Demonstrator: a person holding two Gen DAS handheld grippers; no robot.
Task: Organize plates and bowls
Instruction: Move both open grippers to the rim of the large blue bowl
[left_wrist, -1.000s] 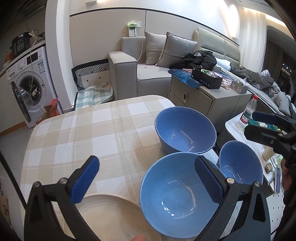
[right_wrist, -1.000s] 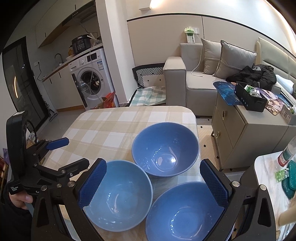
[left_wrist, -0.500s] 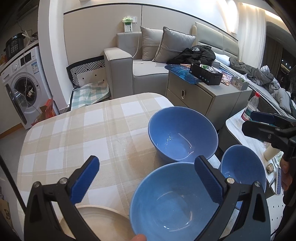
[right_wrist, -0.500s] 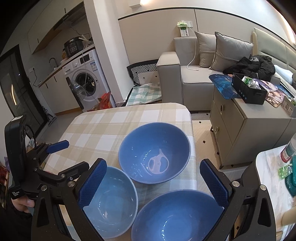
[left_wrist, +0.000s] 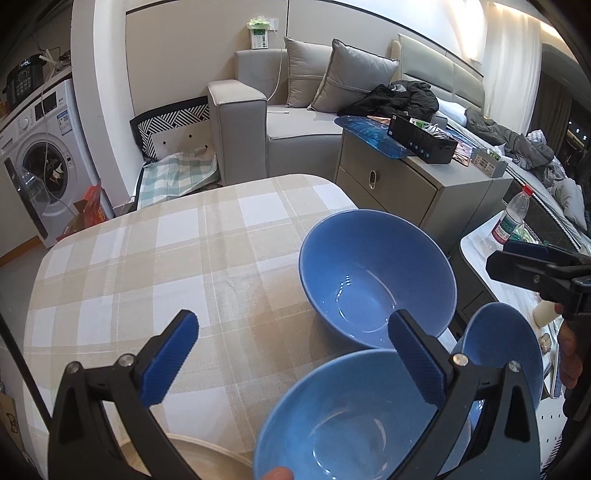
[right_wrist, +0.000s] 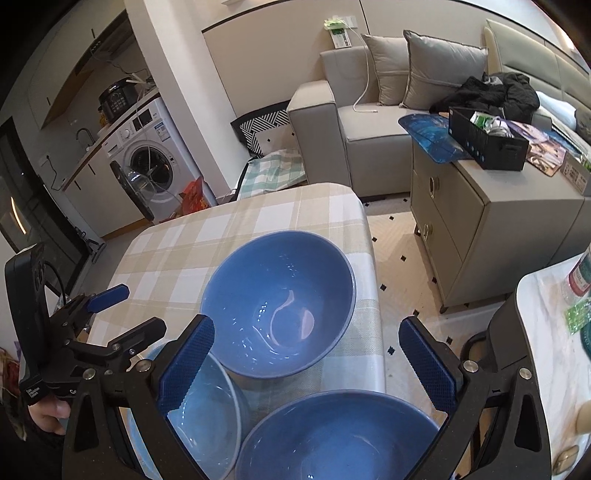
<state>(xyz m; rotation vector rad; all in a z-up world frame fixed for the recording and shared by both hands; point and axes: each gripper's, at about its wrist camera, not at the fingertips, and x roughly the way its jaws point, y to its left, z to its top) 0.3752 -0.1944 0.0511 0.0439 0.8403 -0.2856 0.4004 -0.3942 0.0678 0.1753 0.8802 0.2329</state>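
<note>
Three blue bowls stand on the check-cloth table. The far bowl is the largest in view. My left gripper is open, its right finger over the rim of the near-left bowl. A beige plate shows partly at the bottom edge, beside that bowl. My right gripper is open above the near-right bowl, facing the far bowl. Each gripper shows in the other view: left gripper, right gripper. Nothing lies between either pair of fingers.
The table's right edge runs close by the far and near-right bowls. A grey cabinet stands right of it across a strip of floor. A white side table with a bottle is at the right. Sofa and washing machine lie beyond.
Both grippers have moved forward toward the far bowl, which now looks larger and lower in each view. Both stay open. The bowls have not moved on the table.
</note>
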